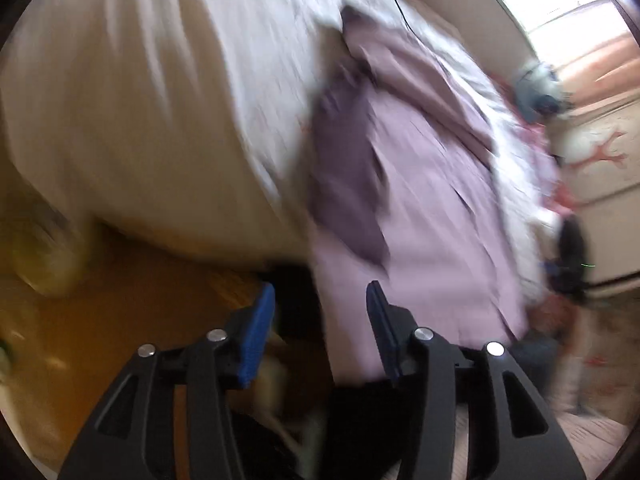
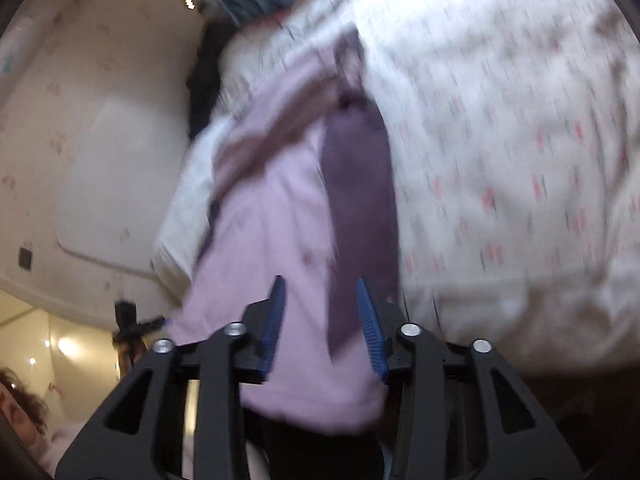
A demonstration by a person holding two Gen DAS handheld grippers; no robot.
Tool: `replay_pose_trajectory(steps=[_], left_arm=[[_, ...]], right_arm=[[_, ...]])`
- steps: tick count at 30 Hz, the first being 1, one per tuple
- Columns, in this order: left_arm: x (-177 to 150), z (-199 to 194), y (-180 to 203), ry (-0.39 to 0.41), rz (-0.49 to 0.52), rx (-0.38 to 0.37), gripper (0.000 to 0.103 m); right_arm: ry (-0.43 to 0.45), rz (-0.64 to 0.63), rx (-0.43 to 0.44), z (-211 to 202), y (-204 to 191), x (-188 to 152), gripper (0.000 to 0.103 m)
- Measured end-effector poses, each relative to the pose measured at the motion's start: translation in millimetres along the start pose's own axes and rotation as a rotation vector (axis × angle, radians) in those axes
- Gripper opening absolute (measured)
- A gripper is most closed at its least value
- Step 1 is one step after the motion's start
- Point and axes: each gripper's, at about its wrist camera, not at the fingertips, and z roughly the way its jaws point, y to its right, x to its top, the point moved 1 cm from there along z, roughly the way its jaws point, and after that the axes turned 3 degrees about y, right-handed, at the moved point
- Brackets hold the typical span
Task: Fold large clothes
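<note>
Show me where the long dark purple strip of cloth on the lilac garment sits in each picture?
Left wrist view: the dark purple strip runs down the centre, along the left edge of the lilac garment.
Right wrist view: the strip lies centre, right of the lilac cloth.
Shared landmark: the pale bedcover beside it.

A garment lies lengthwise on the bed, with bedding on either side of it and a wall beyond. Both pairs of tongs, left and right, hang above its near end, each with cloth showing in the gap.
</note>
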Motion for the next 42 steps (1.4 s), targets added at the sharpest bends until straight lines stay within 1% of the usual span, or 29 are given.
replay_pose_trajectory(steps=[1, 2, 3, 5, 7, 10, 11, 13, 14, 15, 16, 17, 18, 19, 20, 21, 22, 23, 25, 27, 29, 31, 33, 34, 36, 37, 39, 41, 42], left_arm=[[12.6, -2.8, 10.2, 0.032, 0.026, -0.001, 0.052], [32.7, -5.6, 28.4, 0.094, 0.063, -0.014, 0.061], [52.9, -5.7, 49.5, 0.165, 0.100, -0.018, 0.073], [90.5, 7.8, 88.3, 0.271, 0.167, -0.041, 0.081], [126.1, 33.7, 126.3, 0.313, 0.229, -0.107, 0.082], [180.9, 89.6, 160.8, 0.350, 0.244, -0.134, 0.082], [199.8, 110.1, 166.6, 0.380, 0.239, -0.119, 0.082], [229.2, 149.5, 170.3, 0.421, 0.210, -0.087, 0.082], [241.1, 170.5, 165.6, 0.424, 0.189, -0.077, 0.082], [253.2, 194.8, 164.9, 0.406, 0.162, -0.055, 0.082], [267.2, 229.0, 157.9, 0.335, 0.121, -0.002, 0.082], [276.8, 264.2, 147.8, 0.240, 0.078, 0.035, 0.082], [280.8, 288.1, 140.7, 0.188, 0.066, 0.060, 0.082], [282.6, 293.9, 140.8, 0.195, 0.073, 0.069, 0.082], [282.6, 289.2, 142.8, 0.206, 0.078, 0.065, 0.082], [279.2, 279.9, 144.0, 0.213, 0.075, 0.054, 0.082], [271.3, 262.3, 142.6, 0.218, 0.065, 0.022, 0.082], [259.6, 242.7, 138.4, 0.218, 0.058, -0.026, 0.082], [232.0, 210.4, 127.4, 0.215, 0.062, -0.063, 0.082], [191.6, 171.8, 103.7, 0.188, 0.082, -0.063, 0.084], [157.1, 149.2, 86.5, 0.161, 0.094, -0.049, 0.086], [115.3, 127.6, 55.6, 0.120, 0.077, -0.024, 0.091], [83.1, 118.9, 26.4, 0.070, 0.034, -0.031, 0.095], [62.6, 116.6, 10.8, 0.029, -0.001, -0.046, 0.095], [31.7, 122.9, -9.2, -0.048, -0.059, -0.103, 0.095], [14.7, 128.8, -17.0, -0.088, -0.095, -0.156, 0.095], [-14.2, 139.5, -25.3, -0.141, -0.158, -0.296, 0.096], [-29.6, 148.2, -25.1, -0.165, -0.193, -0.394, 0.096], [-36.7, 151.9, -23.5, -0.169, -0.216, -0.466, 0.096]], right_arm=[[0.026, -0.043, 0.004, 12.0, -14.4, 18.6, 0.053], [0.045, -0.078, 0.005, 22.9, -24.6, 33.0, 0.059], [0.056, -0.108, 0.014, 42.1, -36.7, 51.9, 0.061], [0.056, -0.150, 0.059, 93.4, -54.8, 92.7, 0.065], [0.053, -0.187, 0.050, 151.5, -72.0, 131.4, 0.066], [0.067, -0.206, 0.031, 219.4, -76.7, 170.6, 0.066], [0.082, -0.216, -0.004, 245.4, -76.2, 186.7, 0.066], [0.077, -0.195, -0.097, 284.5, -55.0, 204.5, 0.066], [0.044, -0.118, -0.173, 308.7, -27.6, 212.9, 0.066], [0.013, -0.026, -0.158, 327.4, 0.5, 215.9, 0.064], [0.019, 0.041, -0.138, 333.5, 17.1, 216.5, 0.052], [0.042, 0.107, -0.117, 329.3, 30.0, 217.9, 0.029], [0.051, 0.155, -0.067, 320.0, 37.8, 217.9, 0.021], [0.051, 0.161, -0.038, 312.3, 39.2, 216.1, 0.020], [0.055, 0.136, -0.044, 296.5, 37.2, 211.4, 0.020], [0.053, 0.099, -0.057, 277.2, 33.4, 203.3, 0.022], [0.053, 0.077, -0.037, 262.7, 31.0, 195.7, 0.030], [0.052, 0.061, -0.015, 237.2, 30.9, 179.4, 0.056], [0.049, 0.051, -0.013, 192.2, 35.2, 142.0, 0.083], [-0.005, 0.069, 0.029, 150.5, 47.3, 91.1, 0.085], [-0.079, 0.096, 0.032, 118.3, 61.7, 47.7, 0.089], [-0.148, 0.105, 0.039, 98.3, 72.3, 5.7, 0.089], [-0.240, 0.152, 0.091, 94.7, 79.9, -38.0, 0.090], [-0.280, 0.177, 0.147, 95.7, 82.9, -58.6, 0.090], [-0.307, 0.196, 0.205, 98.2, 83.3, -79.7, 0.090], [-0.311, 0.216, 0.239, 99.3, 84.3, -89.2, 0.091], [-0.325, 0.249, 0.304, 110.3, 84.7, -100.4, 0.092], [-0.336, 0.267, 0.348, 118.6, 83.0, -109.8, 0.092], [-0.341, 0.276, 0.371, 122.9, 82.3, -112.3, 0.092]])
